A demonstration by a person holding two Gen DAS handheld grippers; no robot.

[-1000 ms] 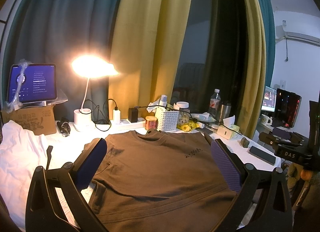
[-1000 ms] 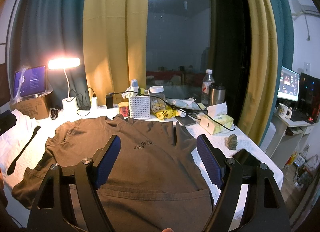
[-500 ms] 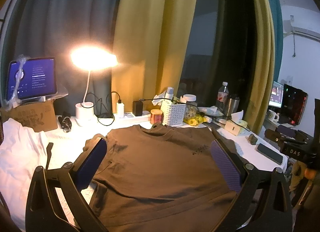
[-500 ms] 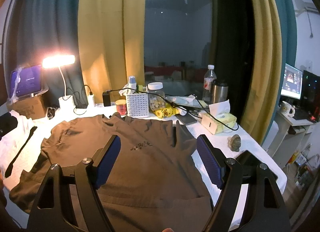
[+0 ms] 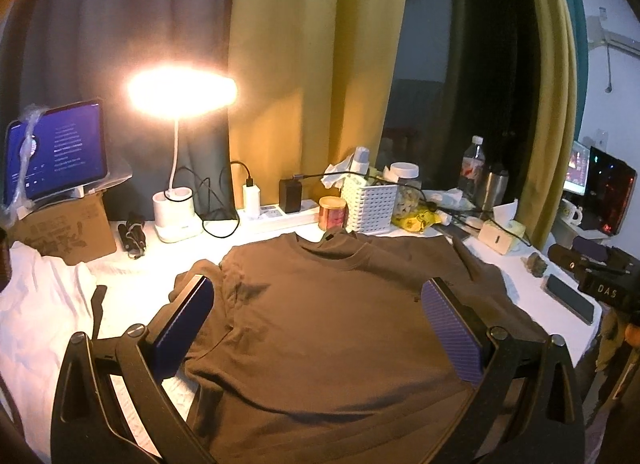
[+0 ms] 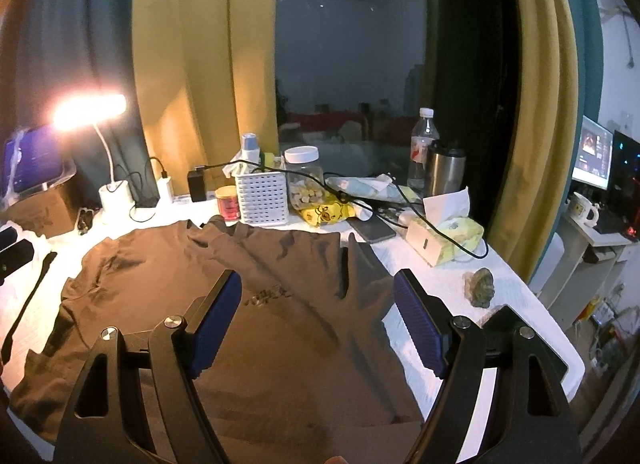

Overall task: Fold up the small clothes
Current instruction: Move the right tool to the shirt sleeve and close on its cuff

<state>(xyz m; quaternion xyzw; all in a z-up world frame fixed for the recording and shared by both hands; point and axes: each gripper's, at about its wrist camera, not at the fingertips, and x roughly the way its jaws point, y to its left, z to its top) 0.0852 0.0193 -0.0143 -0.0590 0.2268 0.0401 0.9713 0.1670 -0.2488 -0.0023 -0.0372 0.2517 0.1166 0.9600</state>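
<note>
1. Spread flat on the white-covered table [image 5: 520, 300]: brown T-shirt [image 5: 328, 320], collar at the far end, filling the gap between the parted jaws of the left gripper [image 5: 316, 300] and running beneath both fingers.
2. Same brown T-shirt [image 6: 280, 324] under the right gripper [image 6: 318, 296], jaws likewise wide apart, nothing clamped.
3. Cut off by the lower frame edge in both views: the shirt's hem, hidden behind the gripper frames.
4. Hard to make out: small dark chest print [image 6: 269, 294], just beyond the inner jaw of the right gripper, blurred and illegible; barely visible in the left view beside the right-hand jaw.
5. Only in the left view: white garment [image 5: 36, 304] crumpled well outside the left-hand jaw, tablet [image 5: 56, 152] on a cardboard box beyond it.
6. Only in the right view: small rock [image 6: 480, 287] on the table just outside the right-hand jaw; tissue box [image 6: 444, 236] farther ahead.
7. Washed out by glare: desk lamp [image 5: 180, 92] head, far ahead of the left-hand jaw.
</note>
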